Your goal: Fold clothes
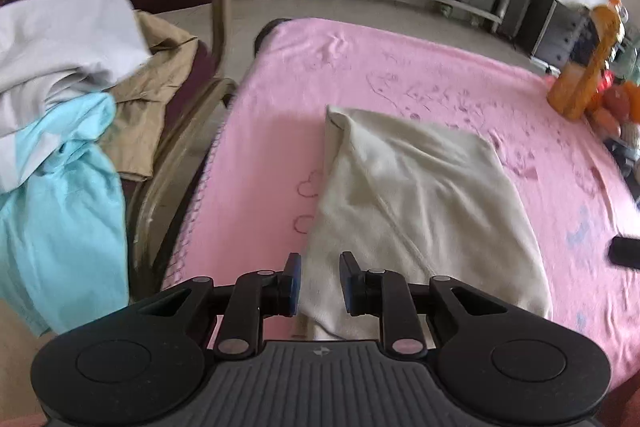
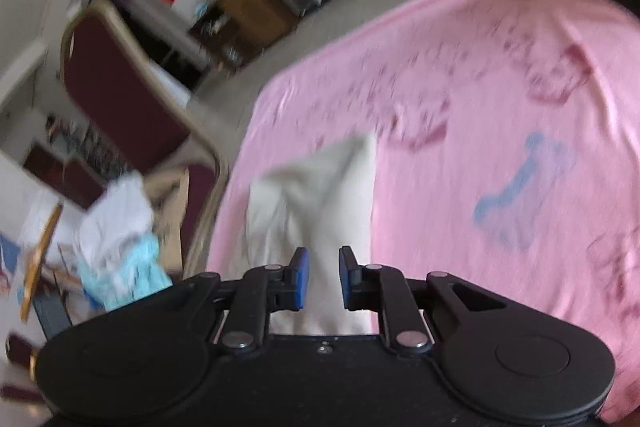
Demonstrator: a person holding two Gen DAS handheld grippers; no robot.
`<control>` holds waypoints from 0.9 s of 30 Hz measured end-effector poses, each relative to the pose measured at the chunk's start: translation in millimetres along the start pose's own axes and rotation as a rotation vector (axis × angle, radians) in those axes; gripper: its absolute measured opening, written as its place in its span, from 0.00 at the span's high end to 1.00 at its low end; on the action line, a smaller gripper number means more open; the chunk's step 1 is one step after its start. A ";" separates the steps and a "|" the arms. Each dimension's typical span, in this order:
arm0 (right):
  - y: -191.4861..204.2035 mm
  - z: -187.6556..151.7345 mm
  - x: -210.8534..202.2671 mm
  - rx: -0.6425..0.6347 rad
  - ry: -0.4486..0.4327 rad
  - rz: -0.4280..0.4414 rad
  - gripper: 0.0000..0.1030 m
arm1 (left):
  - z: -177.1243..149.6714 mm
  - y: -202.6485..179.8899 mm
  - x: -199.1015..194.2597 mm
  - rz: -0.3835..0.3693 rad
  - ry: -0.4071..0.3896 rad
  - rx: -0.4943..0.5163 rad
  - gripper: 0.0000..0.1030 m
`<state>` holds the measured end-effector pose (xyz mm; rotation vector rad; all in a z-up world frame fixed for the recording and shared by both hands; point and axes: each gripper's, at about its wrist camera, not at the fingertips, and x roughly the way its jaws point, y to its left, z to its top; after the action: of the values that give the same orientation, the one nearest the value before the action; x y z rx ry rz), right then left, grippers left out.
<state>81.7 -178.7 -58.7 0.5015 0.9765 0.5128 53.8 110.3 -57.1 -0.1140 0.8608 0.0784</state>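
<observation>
A folded cream garment (image 1: pixel 416 203) lies on the pink blanket (image 1: pixel 280 131) that covers the table. My left gripper (image 1: pixel 320 283) hovers open over the garment's near left corner, with nothing between its fingers. In the right wrist view the same cream garment (image 2: pixel 316 203) lies ahead, and my right gripper (image 2: pixel 324 279) is open above its near end, holding nothing. That view is blurred by motion. A pile of unfolded clothes sits on a chair to the left: a light grey piece (image 1: pixel 60 43), a turquoise piece (image 1: pixel 60 211) and a tan piece (image 1: pixel 156 95).
An orange bottle (image 1: pixel 588 59) and red-orange items (image 1: pixel 616 103) stand at the table's far right corner. A small black object (image 1: pixel 626 253) lies at the right edge. The maroon chair (image 2: pixel 116 99) with a metal frame stands against the table's left side. Shelving lines the far wall.
</observation>
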 end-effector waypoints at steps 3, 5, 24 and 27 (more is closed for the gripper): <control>8.5 -14.2 22.2 -0.094 -0.002 -0.009 0.85 | -2.4 -12.2 8.1 0.010 -0.003 0.057 0.80; 13.7 -20.9 31.6 -0.149 -0.017 -0.021 0.85 | -4.3 -20.8 13.1 0.016 -0.006 0.096 0.80; 18.7 -74.2 -9.1 -0.444 0.061 -0.203 0.84 | -57.3 -41.9 -34.9 -0.013 -0.007 0.232 0.84; 17.1 -66.6 -18.1 -0.380 0.004 -0.126 0.84 | -49.5 -49.4 -37.3 -0.120 -0.047 0.199 0.85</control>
<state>12.4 -165.6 -67.8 0.0975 0.8814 0.5693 -1.9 54.0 -57.4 0.0226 0.8082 -0.1169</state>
